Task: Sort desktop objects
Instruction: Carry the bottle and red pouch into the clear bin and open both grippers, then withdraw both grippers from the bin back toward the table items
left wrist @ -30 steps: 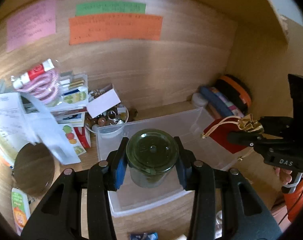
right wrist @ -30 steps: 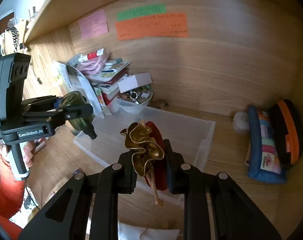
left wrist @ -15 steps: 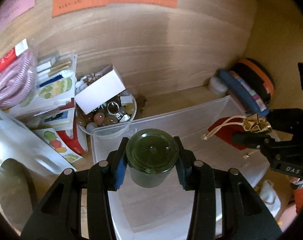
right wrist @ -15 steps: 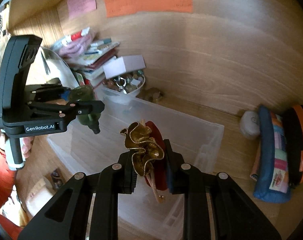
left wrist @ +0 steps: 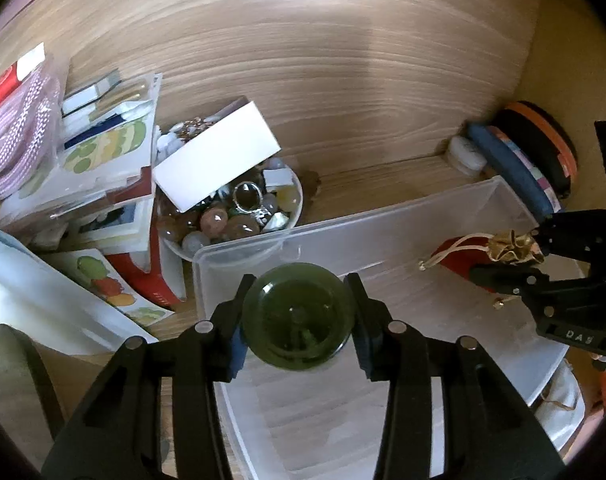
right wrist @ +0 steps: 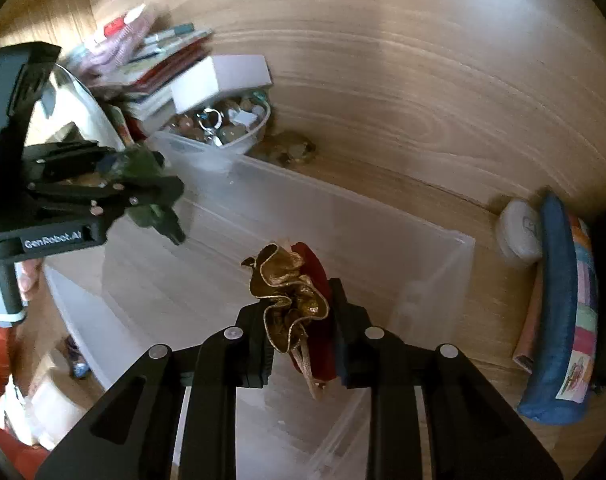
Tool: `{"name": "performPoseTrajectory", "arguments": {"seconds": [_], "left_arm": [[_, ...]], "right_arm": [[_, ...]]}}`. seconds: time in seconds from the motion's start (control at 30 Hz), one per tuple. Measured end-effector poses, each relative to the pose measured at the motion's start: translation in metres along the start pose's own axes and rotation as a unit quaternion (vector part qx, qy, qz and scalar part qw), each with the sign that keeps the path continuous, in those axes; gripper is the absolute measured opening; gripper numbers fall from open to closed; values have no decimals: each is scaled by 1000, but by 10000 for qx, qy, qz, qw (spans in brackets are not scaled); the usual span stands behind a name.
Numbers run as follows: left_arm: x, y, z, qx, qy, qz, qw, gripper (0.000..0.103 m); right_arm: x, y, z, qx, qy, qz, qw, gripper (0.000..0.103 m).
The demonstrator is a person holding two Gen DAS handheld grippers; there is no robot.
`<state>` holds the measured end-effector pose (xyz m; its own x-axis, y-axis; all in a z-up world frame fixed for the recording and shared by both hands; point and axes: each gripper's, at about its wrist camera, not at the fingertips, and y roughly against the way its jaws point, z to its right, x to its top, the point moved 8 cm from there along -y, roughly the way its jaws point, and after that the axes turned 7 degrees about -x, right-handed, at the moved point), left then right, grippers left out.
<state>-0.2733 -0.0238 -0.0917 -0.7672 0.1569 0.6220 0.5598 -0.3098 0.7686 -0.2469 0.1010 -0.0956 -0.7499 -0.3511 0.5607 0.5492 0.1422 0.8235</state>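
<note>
1. Two loads hang over the same clear plastic bin (left wrist: 383,220): the left gripper (left wrist: 299,320) has its jaws closed part-way on a dark green jar (left wrist: 297,322), pads pressing its sides below the lid, and the right gripper (right wrist: 299,320) has narrow jaws pinching a red drawstring pouch (right wrist: 315,276) at its gold ruffled neck (right wrist: 287,288).
2. Both grippers point steeply down into the bin, the jar near its left end and the pouch near its right end, the two tools well apart.
3. Neither item looks to rest on the bin floor yet; the pouch's cords (right wrist: 307,368) dangle free below the jaws.
4. To do the drop well, each hand should probably lower until its item is close to the floor, keep the jar upright, and open only then, so the jar does not roll or knock the wall.
5. Outside the bin on the table sit a bowl of stones and rings (left wrist: 239,216) under a white box (left wrist: 219,164), a stack of papers (left wrist: 103,184), and a blue pencil case (right wrist: 555,320) just beyond the right wall.
</note>
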Motion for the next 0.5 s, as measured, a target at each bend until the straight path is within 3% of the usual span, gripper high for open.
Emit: {"name": "performPoseTrajectory", "arguments": {"seconds": [0.13, 0.27, 0.37, 0.5], "left_arm": [[0, 2, -2, 64, 7, 7, 10000, 43], [1, 7, -3, 220, -50, 59, 9997, 45], [2, 14, -3, 279, -98, 128, 9995, 52], [5, 26, 1, 346, -167, 271, 9989, 68]], "right_arm": [[0, -1, 0, -134, 20, -5, 9999, 27], [3, 9, 1, -288, -23, 187, 9994, 52], [4, 18, 0, -352, -4, 298, 9989, 54], [6, 28, 3, -546, -18, 434, 9976, 70]]}}
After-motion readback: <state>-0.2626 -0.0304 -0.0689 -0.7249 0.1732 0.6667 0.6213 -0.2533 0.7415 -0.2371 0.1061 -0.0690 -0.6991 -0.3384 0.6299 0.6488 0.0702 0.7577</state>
